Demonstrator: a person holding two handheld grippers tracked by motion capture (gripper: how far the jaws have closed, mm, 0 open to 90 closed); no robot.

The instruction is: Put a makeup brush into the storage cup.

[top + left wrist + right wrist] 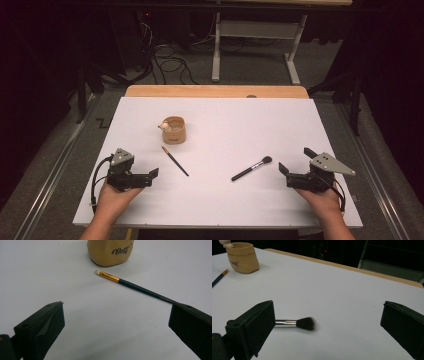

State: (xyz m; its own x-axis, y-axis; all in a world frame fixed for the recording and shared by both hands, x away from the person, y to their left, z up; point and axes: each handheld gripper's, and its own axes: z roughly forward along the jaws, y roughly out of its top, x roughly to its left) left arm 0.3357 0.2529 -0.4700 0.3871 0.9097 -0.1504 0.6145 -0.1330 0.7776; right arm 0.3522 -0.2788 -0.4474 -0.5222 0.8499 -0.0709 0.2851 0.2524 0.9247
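At the near left of the white table (300,125) the left gripper (154,173) rests low with its jaws spread wide and nothing between them, aimed toward the middle, which suits a reach for the thin brush (175,161) lying flat just to its right. That brush slants with its pale tip toward the far left, pointing at the tan pouch (174,130), so it looks laid out for pickup and dropping in. The pouch stands upright and open-topped, a small pale rounded thing (163,126) at its left rim; its inside is too dim to read. Right of centre lies the powder brush (252,168), dark bristles to the far right. The right gripper (283,169), jaws likewise released and empty, faces it from the near right.
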